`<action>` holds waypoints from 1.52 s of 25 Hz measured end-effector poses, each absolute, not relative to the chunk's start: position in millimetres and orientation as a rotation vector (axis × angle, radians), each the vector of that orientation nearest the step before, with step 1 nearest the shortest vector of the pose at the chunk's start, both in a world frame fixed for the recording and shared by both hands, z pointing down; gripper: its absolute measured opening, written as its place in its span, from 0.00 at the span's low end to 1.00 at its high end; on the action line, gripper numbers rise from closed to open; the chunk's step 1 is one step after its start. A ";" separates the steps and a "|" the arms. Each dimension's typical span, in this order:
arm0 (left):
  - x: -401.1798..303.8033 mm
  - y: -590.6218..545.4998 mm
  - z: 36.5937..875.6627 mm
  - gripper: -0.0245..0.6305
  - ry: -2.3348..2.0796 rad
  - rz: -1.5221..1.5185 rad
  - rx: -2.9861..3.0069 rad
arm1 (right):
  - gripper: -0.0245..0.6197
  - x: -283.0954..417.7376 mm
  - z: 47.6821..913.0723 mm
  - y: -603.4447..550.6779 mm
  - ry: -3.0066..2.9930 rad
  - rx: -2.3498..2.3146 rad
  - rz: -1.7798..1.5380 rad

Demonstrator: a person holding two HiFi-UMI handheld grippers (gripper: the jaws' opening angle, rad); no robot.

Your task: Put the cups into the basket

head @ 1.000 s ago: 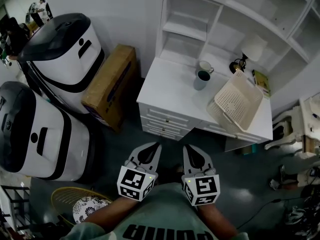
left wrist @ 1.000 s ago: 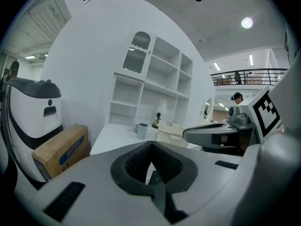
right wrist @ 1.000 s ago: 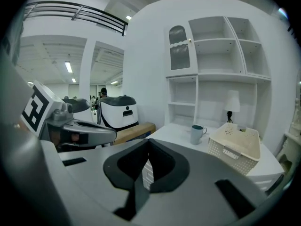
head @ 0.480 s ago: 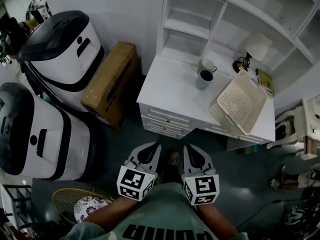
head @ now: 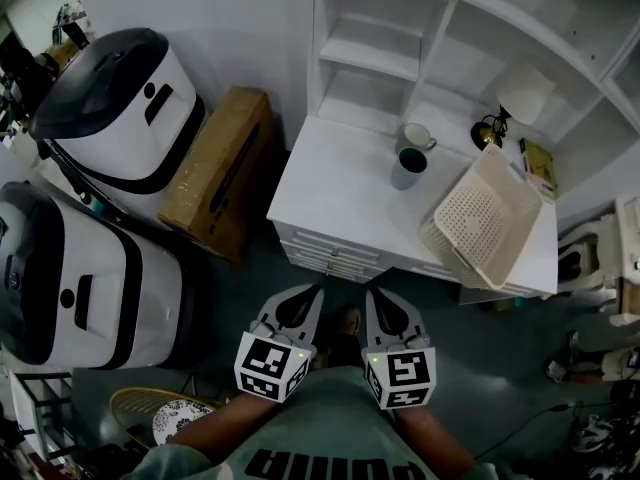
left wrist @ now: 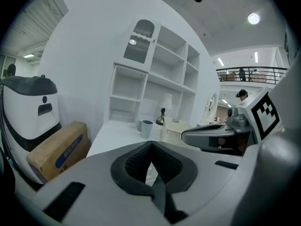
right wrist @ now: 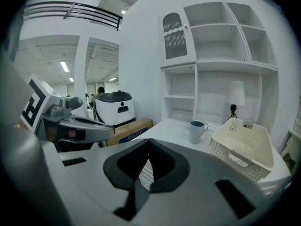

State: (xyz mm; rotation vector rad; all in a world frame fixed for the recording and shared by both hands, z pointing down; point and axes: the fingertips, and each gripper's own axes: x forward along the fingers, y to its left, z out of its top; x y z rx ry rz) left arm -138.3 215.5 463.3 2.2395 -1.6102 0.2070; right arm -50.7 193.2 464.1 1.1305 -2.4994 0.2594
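Cups well apart from closed, empty tools

We find the front cup on the desk, the rear cup just behind it, and the basket to their right (tilted, by the desk's front edge). A cardboard box lies left of the desk.

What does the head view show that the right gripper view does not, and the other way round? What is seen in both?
Only the head view shows the white cup behind the grey cup, and a round wicker piece on the floor. Only the right gripper view shows the arched cabinet door above the shelves and a dark railing high up. Both show the grey cup, the basket, the lamp and the cardboard box.
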 end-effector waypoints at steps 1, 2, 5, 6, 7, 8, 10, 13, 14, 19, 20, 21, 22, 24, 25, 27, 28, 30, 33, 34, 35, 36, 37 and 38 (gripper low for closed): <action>-137.5 208.7 462.6 0.05 -1.610 0.211 2.240 | 0.06 -50.5 464.0 186.7 -2.500 1.128 0.261; -136.4 201.9 461.8 0.05 -1.610 0.215 2.240 | 0.06 -49.9 463.4 179.9 -2.500 1.126 0.262; -132.7 180.6 458.7 0.05 -1.612 0.227 2.245 | 0.06 -47.3 460.4 158.5 -2.505 1.123 0.257; -131.7 172.9 457.5 0.05 -1.615 0.231 2.247 | 0.06 -46.5 459.6 151.0 -2.507 1.121 0.255; -130.8 165.0 456.3 0.05 -1.617 0.235 2.249 | 0.06 -45.8 459.0 143.3 -2.510 1.119 0.256; -129.8 157.1 455.1 0.05 -1.619 0.240 2.252 | 0.06 -45.0 458.7 135.7 -2.511 1.116 0.258; -127.5 141.9 452.6 0.05 -1.624 0.251 2.255 | 0.06 -43.2 458.6 121.2 -2.514 1.107 0.264; -122.3 122.0 448.7 0.05 -1.640 0.264 2.255 | 0.06 -39.5 457.1 100.8 -2.526 1.089 0.265; -120.3 115.9 448.0 0.05 -1.645 0.271 2.252 | 0.06 -38.0 456.7 94.2 -2.531 1.082 0.267; -108.0 86.4 444.3 0.05 -1.673 0.295 2.236 | 0.06 -28.5 460.2 65.0 -2.555 1.025 0.294; -106.5 82.2 443.7 0.05 -1.678 0.297 2.233 | 0.06 -27.2 461.6 61.5 -2.559 1.015 0.297; -105.2 78.7 443.4 0.05 -1.684 0.300 2.229 | 0.06 -25.8 462.8 58.6 -2.562 1.007 0.297; -103.7 75.7 443.5 0.05 -1.690 0.303 2.226 | 0.06 -24.2 463.6 55.9 -2.565 1.001 0.295; -99.7 70.1 443.9 0.05 -1.700 0.308 2.219 | 0.06 -19.9 464.2 49.3 -2.570 0.995 0.288; -97.2 67.3 444.0 0.05 -1.703 0.312 2.216 | 0.06 -17.3 463.8 45.4 -2.572 0.996 0.286; -91.9 62.6 444.1 0.05 -1.701 0.323 2.212 | 0.06 -11.7 462.0 39.6 -2.575 1.001 0.284; -89.2 60.7 443.9 0.05 -1.698 0.330 2.213 | 0.06 -9.3 461.1 38.4 -2.576 1.003 0.283; -83.3 56.8 442.6 0.05 -1.689 0.343 2.224 | 0.06 -6.6 458.1 37.6 -2.581 1.007 0.290; -74.5 50.6 440.3 0.05 -1.663 0.362 2.257 | 0.06 -2.1 457.0 35.8 -2.576 1.030 0.300; -71.5 48.6 440.9 0.05 -1.651 0.371 2.266 | 0.06 0.4 457.8 35.2 -2.572 1.039 0.307; -68.5 46.5 441.8 0.05 -1.638 0.380 2.273 | 0.06 3.2 458.9 34.4 -2.568 1.048 0.315; -65.3 44.2 442.7 0.05 -1.624 0.388 2.280 | 0.06 6.2 460.2 33.5 -2.562 1.058 0.324; -62.2 41.4 443.1 0.05 -1.610 0.394 2.290 | 0.06 9.0 461.3 32.2 -2.556 1.068 0.332; -59.2 38.2 442.9 0.05 -1.596 0.398 2.302 | 0.06 11.6 462.1 30.4 -2.550 1.081 0.338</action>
